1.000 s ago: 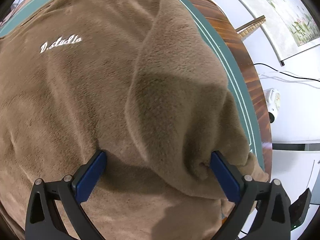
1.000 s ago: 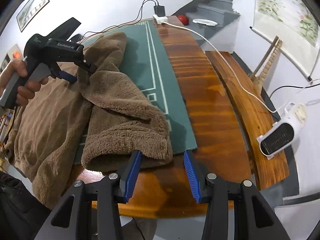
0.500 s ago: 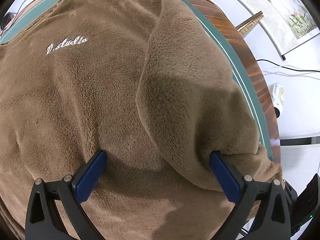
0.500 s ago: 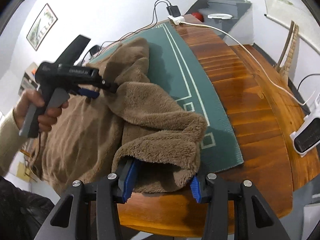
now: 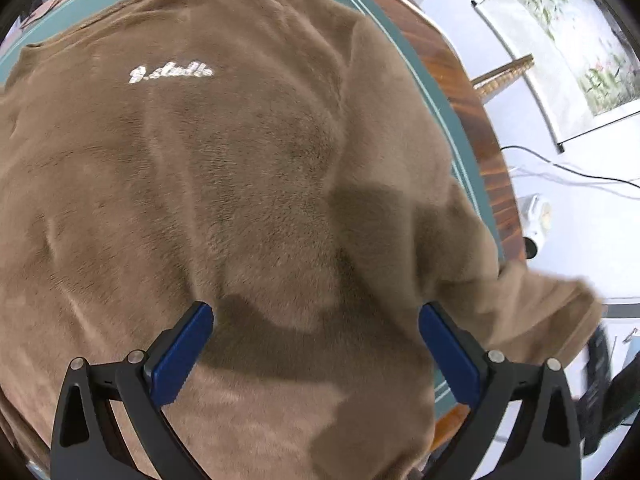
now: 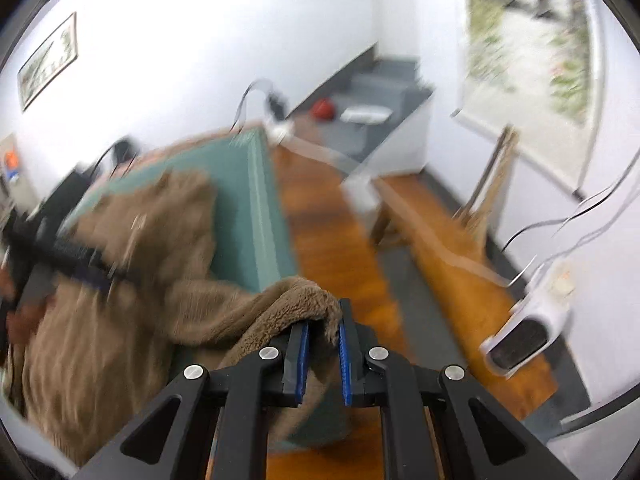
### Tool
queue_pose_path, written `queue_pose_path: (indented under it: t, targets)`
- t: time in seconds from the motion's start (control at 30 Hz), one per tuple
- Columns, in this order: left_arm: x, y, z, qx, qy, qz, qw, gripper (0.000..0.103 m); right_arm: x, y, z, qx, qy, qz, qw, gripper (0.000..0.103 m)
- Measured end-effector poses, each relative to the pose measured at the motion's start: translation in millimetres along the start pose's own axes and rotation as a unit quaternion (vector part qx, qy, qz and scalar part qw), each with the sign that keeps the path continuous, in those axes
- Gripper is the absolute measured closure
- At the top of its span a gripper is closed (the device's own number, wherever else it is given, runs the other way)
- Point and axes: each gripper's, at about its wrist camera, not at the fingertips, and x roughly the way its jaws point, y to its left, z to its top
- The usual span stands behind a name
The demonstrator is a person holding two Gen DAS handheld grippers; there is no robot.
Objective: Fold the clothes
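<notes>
Brown fleece sweater (image 5: 248, 184), white lettering up, spread on green mat (image 6: 256, 200) over wooden table (image 6: 332, 240), under wide-open, empty left gripper (image 5: 316, 344); its sleeve cuff (image 6: 304, 300) lifted off the mat, pinched between nearly closed pads of right gripper (image 6: 323, 354).

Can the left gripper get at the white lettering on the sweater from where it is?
Probably yes. The left gripper hangs open over the sweater, and the lettering lies uncovered farther up the chest with nothing between.
</notes>
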Motion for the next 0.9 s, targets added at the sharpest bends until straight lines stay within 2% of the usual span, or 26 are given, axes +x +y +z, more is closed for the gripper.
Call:
queue_pose_path:
  t: [0.13,0.23,0.37,0.47,0.57,0.63,0.73,0.83,0.9]
  targets:
    - [-17,18,-10,-0.012,-0.008,-0.001,0.9999,0.000,-30,-18,46,0.009,-0.088,-0.048,0.995,0.089]
    - [-23,34,-18,-0.029,-0.008,0.000,0.9995,0.000,-58,-29,80,0.022,-0.161,-0.077,0.984,0.089]
    - [-27,59,-31,-0.063,-0.003,-0.005,0.9980,0.000,-70,-26,113,0.024,-0.218,-0.086,0.972,0.089]
    - [-34,70,-37,-0.088,-0.005,-0.025,0.9958,0.000,-64,-14,129,0.014,-0.233,-0.076,0.969,0.089]
    - [-43,70,-48,-0.102,-0.021,-0.026,0.9942,0.000,-58,5,140,-0.001,-0.240,-0.052,0.969,0.089]
    - [-46,70,-78,-0.110,-0.029,-0.028,0.9931,0.000,-54,22,147,-0.016,-0.246,-0.034,0.969,0.089]
    - [-43,41,-76,-0.128,-0.040,-0.026,0.9907,0.000,-45,54,155,-0.048,-0.254,-0.005,0.966,0.089]
    - [-66,68,-83,-0.149,-0.048,-0.025,0.9874,0.000,-37,90,162,-0.082,-0.258,0.028,0.962,0.089]
    - [-57,90,-70,-0.164,-0.051,-0.022,0.9849,0.000,-31,114,166,-0.104,-0.256,0.055,0.959,0.089]
